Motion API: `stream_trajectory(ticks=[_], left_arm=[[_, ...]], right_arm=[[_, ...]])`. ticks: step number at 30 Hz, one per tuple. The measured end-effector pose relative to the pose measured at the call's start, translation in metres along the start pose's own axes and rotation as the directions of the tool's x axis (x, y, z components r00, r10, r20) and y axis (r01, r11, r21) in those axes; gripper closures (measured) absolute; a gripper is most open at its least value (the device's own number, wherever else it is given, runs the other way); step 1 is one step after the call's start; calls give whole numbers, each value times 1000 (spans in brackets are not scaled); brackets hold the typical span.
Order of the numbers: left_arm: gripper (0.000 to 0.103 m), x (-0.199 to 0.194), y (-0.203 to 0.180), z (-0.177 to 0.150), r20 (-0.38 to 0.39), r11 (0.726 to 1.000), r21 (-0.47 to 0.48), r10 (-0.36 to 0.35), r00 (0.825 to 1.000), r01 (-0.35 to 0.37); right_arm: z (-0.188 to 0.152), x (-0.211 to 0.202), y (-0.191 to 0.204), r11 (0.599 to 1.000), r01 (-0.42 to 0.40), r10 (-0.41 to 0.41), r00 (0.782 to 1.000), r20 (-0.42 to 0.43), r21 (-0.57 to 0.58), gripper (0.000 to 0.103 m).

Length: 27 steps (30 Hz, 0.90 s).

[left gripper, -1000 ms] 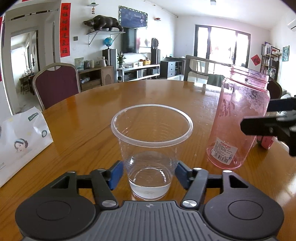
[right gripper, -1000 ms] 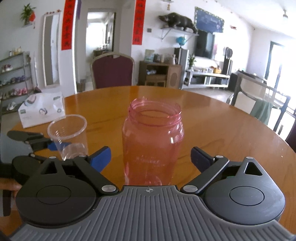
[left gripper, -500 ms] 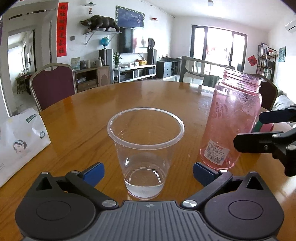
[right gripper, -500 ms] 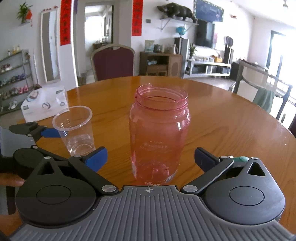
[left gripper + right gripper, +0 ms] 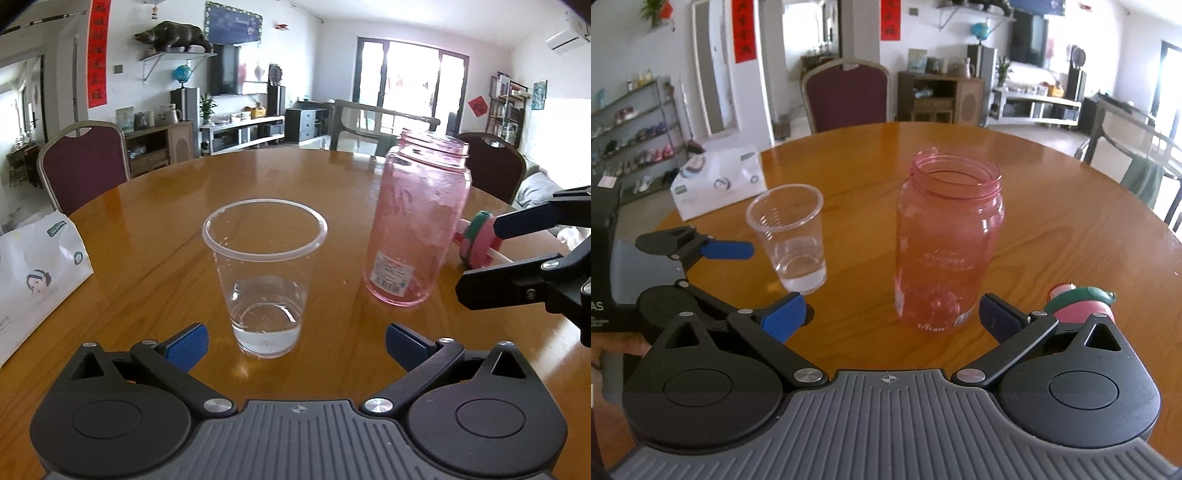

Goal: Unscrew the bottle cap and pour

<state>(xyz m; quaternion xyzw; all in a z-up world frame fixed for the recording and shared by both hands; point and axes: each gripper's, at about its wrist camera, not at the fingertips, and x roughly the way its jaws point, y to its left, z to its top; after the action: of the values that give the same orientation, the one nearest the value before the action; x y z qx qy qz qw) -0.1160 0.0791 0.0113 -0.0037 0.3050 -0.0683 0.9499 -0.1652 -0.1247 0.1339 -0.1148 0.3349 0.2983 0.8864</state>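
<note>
A clear plastic cup (image 5: 264, 273) with a little water stands upright on the round wooden table (image 5: 184, 206). It also shows in the right wrist view (image 5: 788, 236). A pink bottle (image 5: 417, 221) stands upright with no cap, to the cup's right; it shows in the right wrist view (image 5: 947, 240) too. Its pink and green cap (image 5: 478, 240) lies on the table behind the bottle, and shows in the right wrist view (image 5: 1078, 301). My left gripper (image 5: 293, 341) is open, just short of the cup. My right gripper (image 5: 890, 314) is open, just short of the bottle.
A white tissue pack (image 5: 35, 269) lies at the table's left; it shows in the right wrist view (image 5: 718, 179). A dark red chair (image 5: 83, 170) stands behind the table, another (image 5: 491, 162) at the far right.
My left gripper has let go of the cup, opened wide and drawn back. My right gripper has drawn back from the bottle, which stands on the table.
</note>
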Motion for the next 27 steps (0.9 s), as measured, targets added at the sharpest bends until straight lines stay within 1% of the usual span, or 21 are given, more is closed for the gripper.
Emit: stream_trajectory(ticks=[9,11,17,22,25,27], left_arm=[[1,-27,-16,-4,-50,1000,-7,-11,999,10],[1,-37,-23,-4,-60,999,-36,-12,998,10],[1,-75,-45,0,-61,997,-65,40,997,-44],[1,-108,-65,4,-64,992,-87,86,994,-91],[0,-130,-74,6,-48,982,-124,140,989,-145],[0,-137,-75,6,-51,973,-155,164,985,-170]], right_arm=[[-8,-32,15,1000,-27,27,999,-18,3,0],[-8,-40,16,999,-38,38,999,-27,-2,0],[-11,-64,15,999,-55,54,998,-39,-3,0],[-14,-98,15,999,-30,30,999,-14,14,0],[-20,-120,18,1000,-3,3,1000,18,1,0],[-23,-128,15,1000,-7,7,1000,19,21,0]])
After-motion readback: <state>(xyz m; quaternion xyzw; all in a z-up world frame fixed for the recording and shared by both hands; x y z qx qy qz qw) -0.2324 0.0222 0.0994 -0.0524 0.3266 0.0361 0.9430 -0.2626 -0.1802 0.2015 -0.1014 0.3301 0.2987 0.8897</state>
